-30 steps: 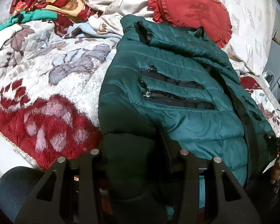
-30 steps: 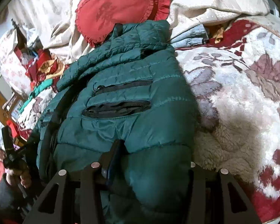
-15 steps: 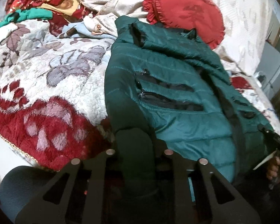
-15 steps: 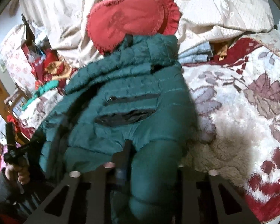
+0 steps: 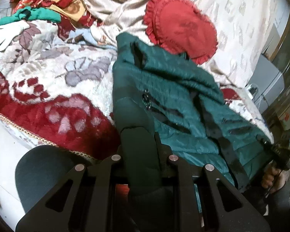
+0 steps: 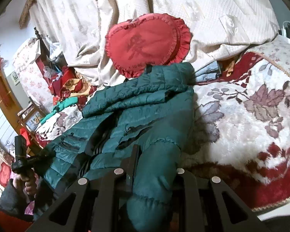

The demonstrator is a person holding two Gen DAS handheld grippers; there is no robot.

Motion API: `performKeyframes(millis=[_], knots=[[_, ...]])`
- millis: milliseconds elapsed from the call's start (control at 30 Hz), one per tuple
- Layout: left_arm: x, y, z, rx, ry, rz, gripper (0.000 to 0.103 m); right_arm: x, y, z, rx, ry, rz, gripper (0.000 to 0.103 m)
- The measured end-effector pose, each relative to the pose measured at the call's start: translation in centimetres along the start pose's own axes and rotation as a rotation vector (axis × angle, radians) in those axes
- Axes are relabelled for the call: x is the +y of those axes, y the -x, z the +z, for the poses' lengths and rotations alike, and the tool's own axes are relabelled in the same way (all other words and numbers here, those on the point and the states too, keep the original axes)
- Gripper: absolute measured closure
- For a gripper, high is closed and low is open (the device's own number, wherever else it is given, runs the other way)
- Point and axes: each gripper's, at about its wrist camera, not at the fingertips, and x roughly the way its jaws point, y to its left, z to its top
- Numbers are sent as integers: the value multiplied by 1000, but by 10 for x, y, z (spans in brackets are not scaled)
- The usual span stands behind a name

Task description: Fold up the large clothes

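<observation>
While gripped at both lower corners: green puffer jacket (image 5: 179,104) on bed (image 5: 54,89).
Left gripper (image 5: 140,150) and right gripper (image 6: 154,166) each pinch its hem, likely lifting for the fold.

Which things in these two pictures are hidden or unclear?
- Left tool tips: left view, wrapped in the green jacket.
- Right tool tips: right view, jacket hem covers them.
- Jacket's underside: against the blanket.
- Red cushion lettering: blurred.

Bed covered by floral blanket (image 5: 48,81), red and cream with grey leaves. Red heart-shaped frilled cushion (image 6: 145,44) lies against cream quilt (image 6: 203,9) at far side. Heap of red patterned cloth (image 5: 54,2), teal garment (image 5: 38,16) beside it
</observation>
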Motion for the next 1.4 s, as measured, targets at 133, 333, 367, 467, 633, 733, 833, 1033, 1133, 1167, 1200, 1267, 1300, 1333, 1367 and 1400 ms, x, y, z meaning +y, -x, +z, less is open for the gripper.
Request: performKeyframes(millis=[133, 333, 367, 467, 633, 733, 833, 1033, 1133, 1167, 1200, 1267, 1300, 1333, 1367, 1400], knots=[[1, 24, 3, -47, 33, -41, 88, 6, 18, -2, -7, 10, 1, 86], [-3, 63, 8, -136, 73, -122, 88, 18, 56, 2, -57, 44, 17, 86], [-6, 71, 10, -155, 77, -135, 88, 20, 64, 5, -72, 49, 18, 86], [-15, 86, 15, -203, 67, -152, 88, 22, 81, 10, -114, 51, 32, 86], [-17, 76, 27, -202, 98, -117, 88, 16, 85, 15, -143, 23, 48, 86], [-18, 70, 34, -213, 115, -94, 88, 9, 74, 17, -132, -21, 44, 86], [-22, 67, 42, -242, 102, -68, 88, 7, 68, 24, -141, -30, 33, 86], [-32, 51, 66, -314, 87, -3, 88, 5, 48, 55, -163, -10, -13, 86], [-38, 38, 80, -336, 110, 39, 88, 4, 31, 72, -161, -6, -45, 86], [-41, 35, 87, -343, 115, 46, 88, 4, 24, 79, -161, -7, -56, 86], [-44, 32, 93, -348, 119, 49, 88, 3, 18, 86, -161, -7, -64, 86], [-50, 25, 112, -354, 127, 45, 88, 1, 3, 103, -161, -17, -73, 86], [-52, 18, 124, -355, 129, 44, 88, -1, -5, 113, -164, -26, -72, 86], [-54, 13, 131, -355, 135, 44, 88, -4, -12, 119, -163, -30, -73, 86], [-55, 3, 144, -349, 139, 49, 88, -7, -22, 129, -156, -38, -78, 86], [-56, -6, 153, -342, 137, 55, 88, -12, -34, 139, -145, -56, -78, 86]])
